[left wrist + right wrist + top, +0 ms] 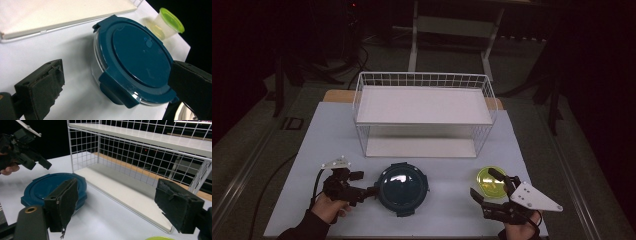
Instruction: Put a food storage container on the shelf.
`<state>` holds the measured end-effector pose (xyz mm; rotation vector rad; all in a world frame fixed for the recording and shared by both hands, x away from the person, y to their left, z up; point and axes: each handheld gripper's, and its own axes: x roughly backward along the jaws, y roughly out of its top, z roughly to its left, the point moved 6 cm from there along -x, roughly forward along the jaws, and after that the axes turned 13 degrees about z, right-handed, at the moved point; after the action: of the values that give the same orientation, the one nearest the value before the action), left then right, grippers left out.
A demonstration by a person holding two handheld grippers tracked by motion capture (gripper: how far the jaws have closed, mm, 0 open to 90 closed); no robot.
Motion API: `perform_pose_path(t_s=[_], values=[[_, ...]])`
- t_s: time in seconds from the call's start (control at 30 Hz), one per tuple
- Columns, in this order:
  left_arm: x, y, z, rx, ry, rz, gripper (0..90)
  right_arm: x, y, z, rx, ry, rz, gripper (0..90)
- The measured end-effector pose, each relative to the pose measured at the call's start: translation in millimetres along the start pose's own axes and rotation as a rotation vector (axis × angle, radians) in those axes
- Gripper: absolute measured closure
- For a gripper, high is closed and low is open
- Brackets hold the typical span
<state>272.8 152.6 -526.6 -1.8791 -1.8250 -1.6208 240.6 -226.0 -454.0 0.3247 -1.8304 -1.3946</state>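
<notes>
- The left tool (371, 192) lies low over the white table (312, 150) at the near left, in the person's left hand (329, 207). Its jaws stand wide with nothing pressed between the pads, and they point at the left rim of the round clear container with the dark teal clip-on lid (402, 188).
- In the left gripper view that container (136, 60) sits between the two black pads (45, 85): one pad is well clear of it on the table side, while the other is at the lid's far edge. Whether that pad touches the rim I cannot tell.
- The right tool (492, 192) hovers at the near right with its jaws spread wide and empty, just in front of the small clear cup with the yellow-green lid (490, 182). In the right gripper view a sliver of that lid (160, 238) shows at the bottom edge between the pads.
- The step in hand looks like a pause between release and regrasp: both containers rest on the table and neither is gripped.
- The next move probably calls for closing on a rim or clip tab and then lifting level, since the smooth lid offers little hold.
- Farther back stands the white two-tier wire rack (424, 117), both shelves bare. It is the likely destination, and its low bottom opening leaves little headroom.
</notes>
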Motion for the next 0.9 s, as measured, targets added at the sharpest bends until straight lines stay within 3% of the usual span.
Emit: perform_pose_path(t_s=[0.1, 0.13, 0.2, 0.27, 0.33, 0.43, 0.5, 0.63, 0.73, 0.9], values=[[-3.0, -1.0, 4.2, 0.068, -0.012, 0.003, 0.4, -1.5, -0.8, 0.5, -0.001, 0.007, 0.008, 18.5], [-3.9, -2.1, 7.6, 0.124, -0.021, 0.019, 0.4, -2.1, -1.2, 0.6, 0.003, 0.010, 0.009, 18.4], [-5.6, -4.7, 12.6, 0.208, -0.084, 0.058, 0.4, -3.1, -1.0, 1.3, 0.034, -0.007, 0.004, 17.5], [-6.2, -6.8, 15.8, 0.265, -0.128, 0.060, 1.7, -4.0, 0.4, 2.8, 0.069, -0.027, 0.000, 16.9], [-7.4, -8.8, 18.7, 0.309, -0.155, 0.068, 5.8, -4.8, 0.5, 3.6, 0.067, -0.025, 0.008, 16.9], [-10.3, -11.2, 19.3, 0.333, -0.161, 0.096, 10.3, -6.0, -0.1, 4.4, 0.043, -0.010, 0.016, 15.7], [-12.7, -11.8, 18.8, 0.351, -0.187, 0.107, 15.4, -7.2, -0.5, 4.5, 0.028, -0.007, 0.020, 13.3], [-18.2, -14.3, 21.3, 0.405, -0.223, 0.116, 22.2, -9.4, 1.0, 4.0, -0.014, -0.037, 0.014, 10.7], [-22.4, -16.9, 21.2, 0.426, -0.270, 0.129, 31.0, -8.9, 2.7, 11.0, 0.021, -0.027, 0.007, 10.2], [-25.7, -17.7, 18.6, 0.457, -0.357, 0.134, 43.7, -11.2, 2.6, 14.7, 0.034, -0.024, 0.024, 10.3]])
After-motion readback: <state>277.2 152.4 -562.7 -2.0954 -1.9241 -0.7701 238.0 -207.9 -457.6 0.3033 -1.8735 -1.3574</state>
